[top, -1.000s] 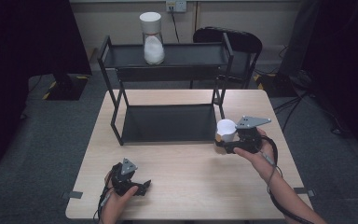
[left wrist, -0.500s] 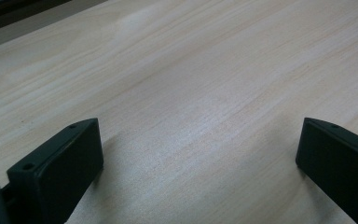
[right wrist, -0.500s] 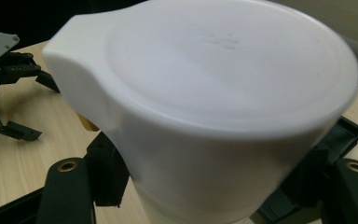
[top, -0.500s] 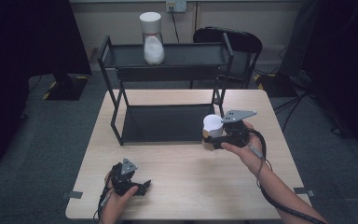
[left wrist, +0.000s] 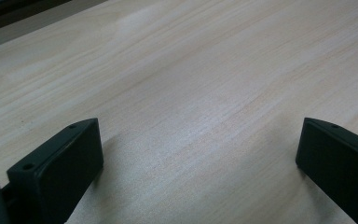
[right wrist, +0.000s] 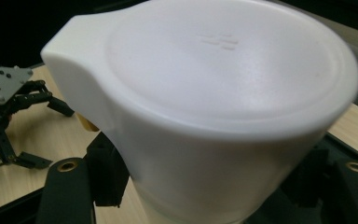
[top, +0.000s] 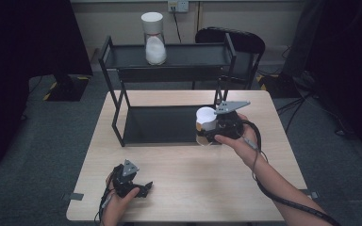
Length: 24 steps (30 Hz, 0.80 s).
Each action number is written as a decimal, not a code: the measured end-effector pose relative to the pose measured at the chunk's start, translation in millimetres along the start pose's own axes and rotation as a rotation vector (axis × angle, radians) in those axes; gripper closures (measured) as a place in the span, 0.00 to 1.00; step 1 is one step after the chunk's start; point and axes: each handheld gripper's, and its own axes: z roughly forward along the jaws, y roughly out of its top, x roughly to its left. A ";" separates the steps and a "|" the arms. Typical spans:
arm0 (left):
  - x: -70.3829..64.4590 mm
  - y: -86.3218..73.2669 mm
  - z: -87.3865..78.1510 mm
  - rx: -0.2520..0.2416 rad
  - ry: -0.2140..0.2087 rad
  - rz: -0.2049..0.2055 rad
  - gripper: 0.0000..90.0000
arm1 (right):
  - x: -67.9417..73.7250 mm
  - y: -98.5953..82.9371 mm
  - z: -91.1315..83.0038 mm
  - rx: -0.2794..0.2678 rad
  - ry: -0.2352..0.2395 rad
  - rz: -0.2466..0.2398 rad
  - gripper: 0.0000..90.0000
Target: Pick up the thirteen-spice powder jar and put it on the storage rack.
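Over the right front corner of the black rack's lower shelf, the right gripper held a white-lidded jar, its jaws closed on the jar's sides just below the lid. Seen from the right gripper view, the jar sat between the two black jaws, its broad white lid with a small tab facing the camera, and a scrap of yellow showed at its side. The jar looked upright in the high view, with its lower part clear and hard to make out against the dark shelf. Whether it touched the shelf could not be told.

Near the front left edge of the desk, the left gripper rested low in the person's hand, well apart from the jar. Its jaws stood wide open with only bare wood between them.

On the rack's top shelf stood a second white-lidded jar, part full of something white.
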 end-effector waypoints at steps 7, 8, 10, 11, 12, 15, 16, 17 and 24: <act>0.0 0.0 0.0 0.000 0.000 0.000 0.00 | -2.8 21.1 -0.6 -0.014 0.015 -0.009 0.34; 0.0 0.1 0.0 0.000 0.000 0.000 0.00 | -3.1 23.1 -0.6 -0.016 0.014 -0.009 0.34; 0.0 0.0 0.0 0.000 0.000 0.000 0.00 | -4.1 28.7 -0.9 -0.022 0.012 -0.007 0.34; -0.1 0.0 0.0 0.000 0.001 0.000 0.00 | -4.6 30.8 -1.0 -0.022 0.013 -0.007 0.34; -0.1 0.0 0.0 0.000 0.001 0.000 0.00 | -5.6 33.1 -1.2 -0.025 0.014 -0.006 0.34; -0.1 0.0 0.0 0.000 0.001 0.000 0.00 | -8.0 39.7 -1.7 -0.034 0.010 -0.002 0.34; 0.1 0.2 -0.1 0.002 0.001 0.002 0.00 | -9.0 42.0 -2.0 -0.036 0.008 -0.001 0.34; -0.1 0.0 0.0 0.000 0.001 0.001 0.00 | -10.5 44.9 -2.4 -0.038 0.009 0.003 0.34; 0.1 0.3 -0.1 0.002 0.001 0.003 0.00 | -18.3 62.1 -5.2 -0.052 -0.002 0.013 0.34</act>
